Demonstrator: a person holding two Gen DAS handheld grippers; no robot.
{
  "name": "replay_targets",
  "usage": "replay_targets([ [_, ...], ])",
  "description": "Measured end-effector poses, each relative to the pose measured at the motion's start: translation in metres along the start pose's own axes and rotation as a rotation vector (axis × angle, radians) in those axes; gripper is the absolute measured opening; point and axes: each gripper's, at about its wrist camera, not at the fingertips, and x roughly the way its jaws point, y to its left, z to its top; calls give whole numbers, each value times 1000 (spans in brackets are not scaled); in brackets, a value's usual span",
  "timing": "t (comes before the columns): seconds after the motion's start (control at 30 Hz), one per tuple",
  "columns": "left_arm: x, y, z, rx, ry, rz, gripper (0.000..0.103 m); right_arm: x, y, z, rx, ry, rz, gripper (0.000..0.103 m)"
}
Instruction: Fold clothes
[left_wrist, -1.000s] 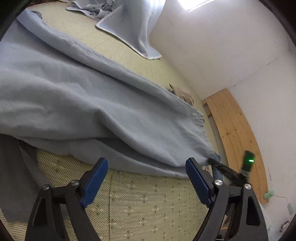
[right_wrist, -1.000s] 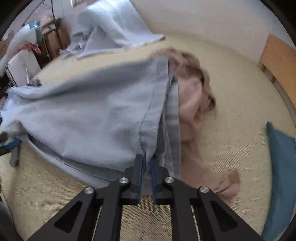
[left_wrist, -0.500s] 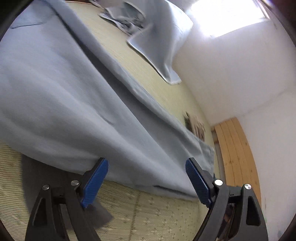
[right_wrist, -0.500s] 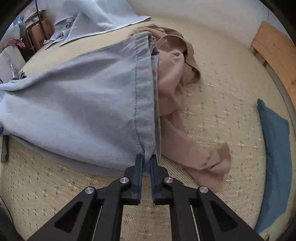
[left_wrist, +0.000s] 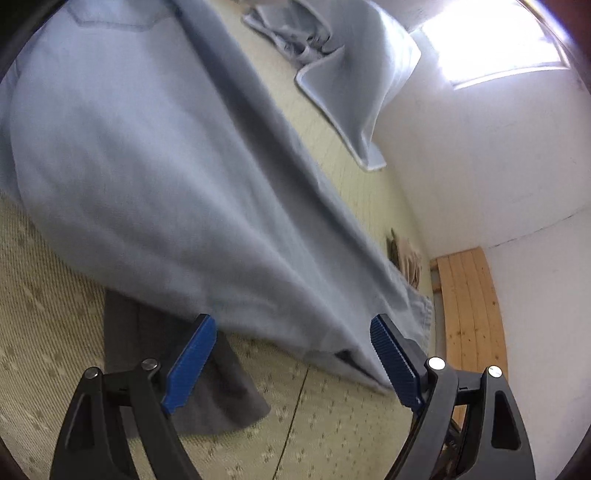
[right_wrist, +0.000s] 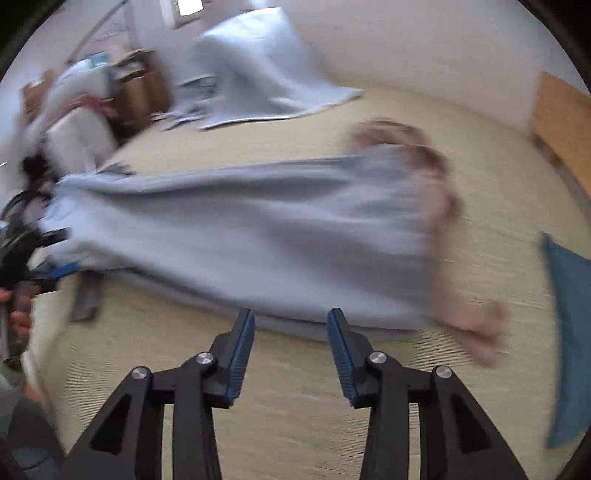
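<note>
The pale blue trousers (right_wrist: 236, 229) lie stretched long across the straw-coloured woven mat (right_wrist: 295, 398), doubled over so one layer rests on another, their lower edge just ahead of both tools; in the left wrist view the same cloth (left_wrist: 147, 177) fills most of the frame, a pocket seam showing near the top and the hemmed cuff tapering away toward the wooden boards (left_wrist: 469, 317) at the wall.

The right gripper (right_wrist: 291, 354) points down at the mat just short of the folded edge; its jaws are opening, the blue pads apart with nothing between them, only bare mat showing in the gap; the view is smeared with motion. The left gripper (left_wrist: 291, 362) tilts down toward the trousers' near edge, its tongs spread wide and empty, the cloth passing beyond the tips rather than between the pads; a dark grey cloth (left_wrist: 177, 376) pokes out from under the trousers beside its left finger.

A crumpled tan garment (right_wrist: 443, 206) lies against the far end of the trousers, partly under them; a teal cloth (right_wrist: 569, 325) lies well apart at the right; a light blue blanket (right_wrist: 255, 74) is heaped against the far wall. At the left edge of the right wrist view a person's hand (right_wrist: 20, 306) grips the other tool's handle.
</note>
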Motion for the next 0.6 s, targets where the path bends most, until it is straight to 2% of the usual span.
replay_targets([
  [0.13, 17, 3, -2, -34, 56, 32, 89, 31, 65, 1, -42, 20, 144, 44],
  [0.2, 22, 4, 0, -54, 57, 34, 89, 42, 94, 2, -73, 32, 196, 44],
  [0.3, 20, 2, 6, -59, 35, 11, 88, 51, 122, 2, -112, 38, 241, 44],
  [0.43, 9, -6, 19, -47, -4, -46, 79, 60, 156, -3, -199, 32, 256, 48],
  [0.6, -3, -4, 34, -72, -22, -129, 79, 78, 187, 4, -269, 7, 294, 50],
])
